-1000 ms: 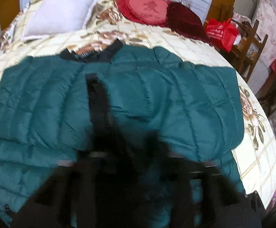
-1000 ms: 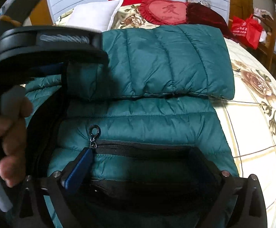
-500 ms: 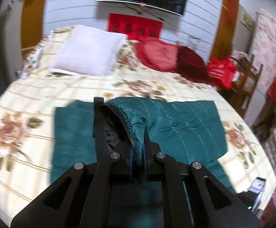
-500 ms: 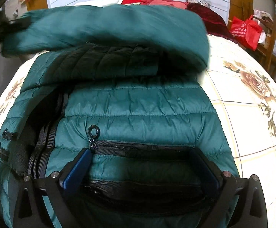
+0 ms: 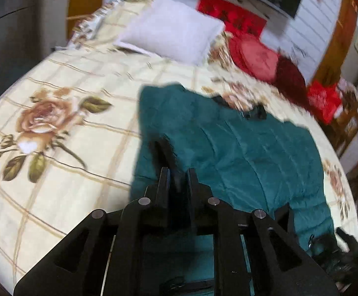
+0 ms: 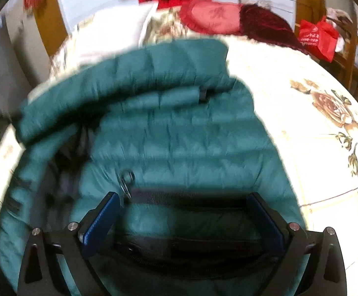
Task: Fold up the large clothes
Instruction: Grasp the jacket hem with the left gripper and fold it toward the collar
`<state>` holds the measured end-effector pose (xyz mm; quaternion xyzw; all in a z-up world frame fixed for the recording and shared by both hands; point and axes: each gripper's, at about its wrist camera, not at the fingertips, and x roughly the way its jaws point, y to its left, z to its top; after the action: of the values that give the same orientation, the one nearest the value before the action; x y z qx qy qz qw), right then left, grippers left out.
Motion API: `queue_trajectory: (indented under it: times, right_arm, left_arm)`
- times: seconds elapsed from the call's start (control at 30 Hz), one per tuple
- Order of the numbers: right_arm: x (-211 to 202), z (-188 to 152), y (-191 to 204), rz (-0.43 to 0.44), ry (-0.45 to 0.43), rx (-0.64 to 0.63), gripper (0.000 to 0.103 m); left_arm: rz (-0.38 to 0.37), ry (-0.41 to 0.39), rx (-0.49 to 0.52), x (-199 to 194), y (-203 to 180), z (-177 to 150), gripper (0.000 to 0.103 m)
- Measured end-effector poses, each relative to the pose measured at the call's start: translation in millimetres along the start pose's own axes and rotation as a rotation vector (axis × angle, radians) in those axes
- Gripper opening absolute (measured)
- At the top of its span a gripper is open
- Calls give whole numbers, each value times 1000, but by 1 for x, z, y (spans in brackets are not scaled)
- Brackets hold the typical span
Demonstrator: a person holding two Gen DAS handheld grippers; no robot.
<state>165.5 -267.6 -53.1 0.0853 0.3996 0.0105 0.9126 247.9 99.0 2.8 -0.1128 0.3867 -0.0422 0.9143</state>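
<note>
Fold in progress. The teal quilted down jacket (image 5: 240,148) lies on the floral-print bed (image 5: 55,148), partly doubled over itself. The left gripper (image 5: 177,180) has its jaws nearly closed on a dark strip at the jacket's edge; the blur leaves unclear how much cloth is pinched. The right gripper (image 6: 183,212) stands wide open above the black zipped pocket (image 6: 188,194) near the hem, its blue pads clear of the fabric, holding nothing. Judged step: carrying one side across. The next move calls for laying that edge flat, releasing it, then gripping the hem.
</note>
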Motion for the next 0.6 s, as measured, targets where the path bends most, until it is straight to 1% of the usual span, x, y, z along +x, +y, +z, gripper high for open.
queue_trajectory:
  times: [0.03, 0.07, 0.13, 0.2, 0.27, 0.3, 0.33, 0.37, 0.43, 0.47, 0.5, 0.53, 0.57, 0.6]
  right_arm:
    - [-12, 9, -4, -4, -70, 12, 102]
    - [-20, 16, -7, -1, -119, 19, 102]
    - [-31, 38, -11, -11, -215, 14, 102]
    - [-26, 65, -12, -2, -222, 5, 100]
    - [-17, 89, -8, 7, -232, -10, 88]
    - [-10, 99, -5, 18, -230, -24, 85]
    - [2, 110, 0, 48, -221, -42, 84]
    - [12, 114, 2, 79, -200, -54, 82]
    - [41, 119, 11, 148, -141, -81, 75]
    - [54, 119, 13, 159, -114, -97, 75]
    - [71, 116, 14, 162, -63, -115, 75]
    - [86, 114, 13, 156, -16, -126, 75]
    - [106, 108, 10, 130, 53, -134, 76]
    - [121, 102, 4, 113, 97, -127, 76]
  left_arm:
    - [29, -33, -22, -6, 3, 2, 13]
    - [42, -60, -42, -11, 4, 5, 13]
    - [37, -86, -53, -13, -4, 11, 13]
    - [33, -98, -26, -8, -21, 16, 13]
    - [26, -94, 10, 1, -42, 16, 13]
    - [29, -92, 26, 7, -49, 16, 13]
    - [60, -83, 55, 18, -61, 14, 13]
    - [86, -70, 71, 27, -65, 14, 13]
    - [125, -10, 87, 56, -67, 8, 13]
    - [151, 16, 82, 68, -63, 4, 13]
    - [178, 38, 77, 79, -59, -2, 13]
    - [185, 44, 74, 87, -56, -7, 14]
    - [179, 33, 74, 91, -53, -12, 14]
    - [181, 20, 80, 92, -53, -16, 14]
